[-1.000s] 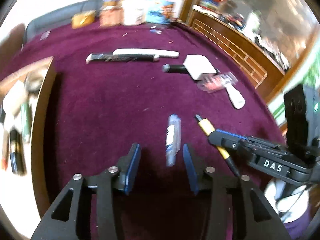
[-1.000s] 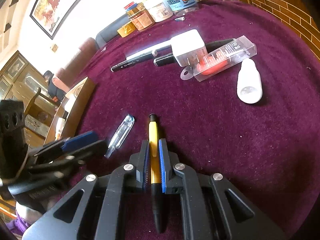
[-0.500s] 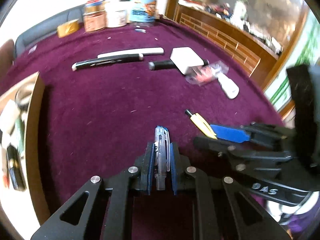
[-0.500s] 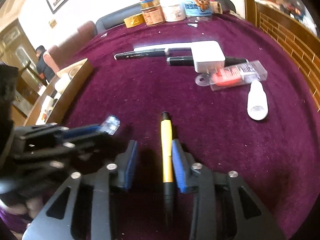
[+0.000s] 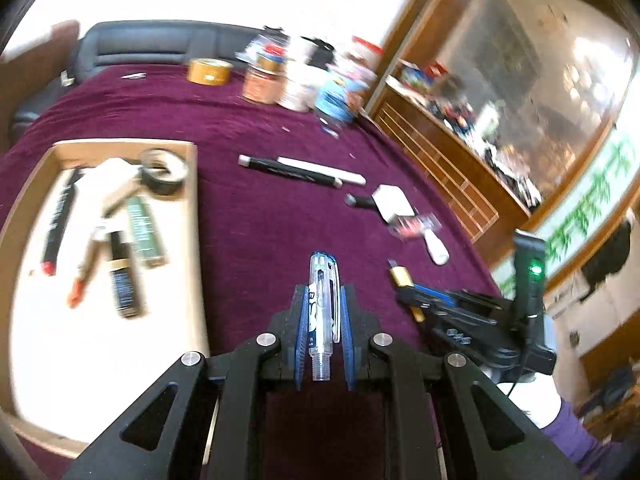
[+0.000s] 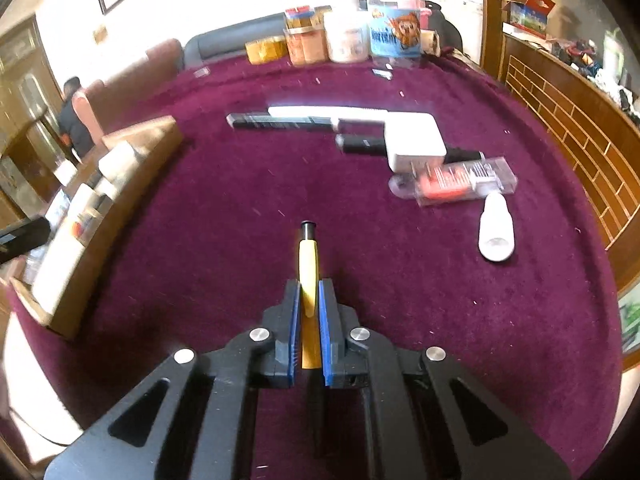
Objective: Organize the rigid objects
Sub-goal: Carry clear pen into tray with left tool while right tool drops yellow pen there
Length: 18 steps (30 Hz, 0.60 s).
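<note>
The left gripper is clenching its blue fingers on a clear pen, which is lying lengthwise between them with its clip end pointing far. The right gripper is likewise clamping a yellow pen, black tip forward. Both pens appear to be raised off the purple desk.

The step in hand looks like carrying each pen to the wooden tray at the left, where markers and a tape roll are already lying. Doing it well probably means keeping both grips firm, bringing the left pen over the tray wall before lowering, and releasing only when it is low and parallel to the others, so it is not rolling or bouncing out.

Farther right, a black marker, a white charger, a clear packet and a white bottle are waiting.

The tray contents are blurring with motion, so labels are unreadable; its near-left corner is cut off. Whether either pen is truly clear of the cloth is hard to make out.
</note>
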{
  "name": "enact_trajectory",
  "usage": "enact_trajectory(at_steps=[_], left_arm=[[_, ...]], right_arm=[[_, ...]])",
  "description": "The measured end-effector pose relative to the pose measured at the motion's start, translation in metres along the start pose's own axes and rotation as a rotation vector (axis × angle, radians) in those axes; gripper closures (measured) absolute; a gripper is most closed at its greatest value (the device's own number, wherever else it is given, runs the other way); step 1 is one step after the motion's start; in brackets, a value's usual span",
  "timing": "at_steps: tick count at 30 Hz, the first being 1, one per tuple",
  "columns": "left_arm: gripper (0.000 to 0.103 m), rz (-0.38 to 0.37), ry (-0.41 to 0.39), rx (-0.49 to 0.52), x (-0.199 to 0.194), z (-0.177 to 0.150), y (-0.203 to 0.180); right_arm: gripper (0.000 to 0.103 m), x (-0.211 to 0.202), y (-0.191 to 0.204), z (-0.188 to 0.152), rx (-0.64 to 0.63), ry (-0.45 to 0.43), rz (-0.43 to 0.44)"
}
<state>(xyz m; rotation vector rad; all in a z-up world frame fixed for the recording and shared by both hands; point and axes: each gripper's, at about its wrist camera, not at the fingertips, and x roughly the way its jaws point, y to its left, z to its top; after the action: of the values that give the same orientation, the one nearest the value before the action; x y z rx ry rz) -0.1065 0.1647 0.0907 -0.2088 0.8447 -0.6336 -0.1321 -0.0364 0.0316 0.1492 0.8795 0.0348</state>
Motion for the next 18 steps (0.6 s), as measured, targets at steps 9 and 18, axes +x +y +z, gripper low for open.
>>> enact_trajectory(at_steps=[9,18], left_arm=[[0.091,0.135,-0.107,-0.173,-0.048,-0.006,0.09],[0.091,0.252,-0.089,-0.284,-0.051,-0.017,0.158]], right_arm=[[0.096,-0.036,0.055,0.035,-0.034,-0.092,0.206],[0.096,-0.002,0.131,0.057,-0.068,0.026,0.418]])
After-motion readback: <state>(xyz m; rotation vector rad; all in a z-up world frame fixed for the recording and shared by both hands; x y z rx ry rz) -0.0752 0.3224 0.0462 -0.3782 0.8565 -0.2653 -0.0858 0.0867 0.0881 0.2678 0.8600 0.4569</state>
